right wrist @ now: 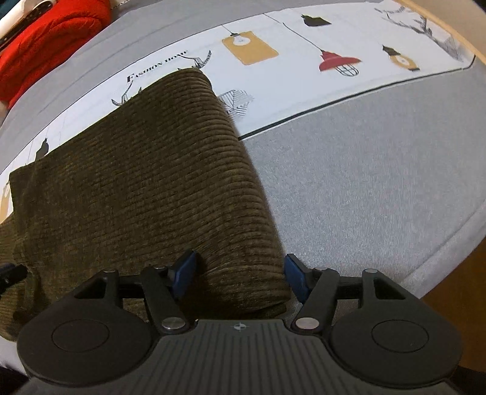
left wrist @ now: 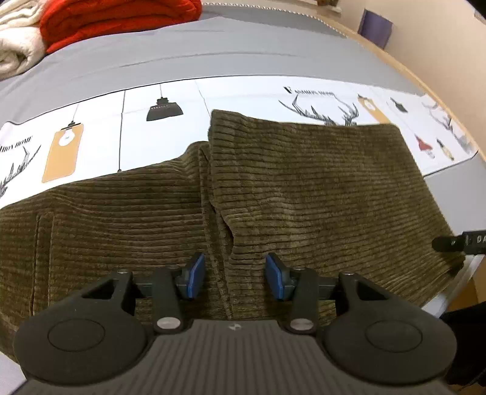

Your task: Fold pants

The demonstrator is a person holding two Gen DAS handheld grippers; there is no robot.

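Olive corduroy pants [left wrist: 303, 188], one pair, folded; my left gripper [left wrist: 235, 275] and right gripper [right wrist: 240, 275] tilt down, both released.

Olive corduroy pants [left wrist: 303, 188] lie folded on grey printed bedsheet [right wrist: 364, 182], w/ one layer over another. Red knit blanket [left wrist: 115, 21] sits far behind at left, cream knit blanket [left wrist: 15, 45] just left of it.

dim warm indoor light, soft shadows; strong fisheye bending at edges, corners perhaps slightly blurred.
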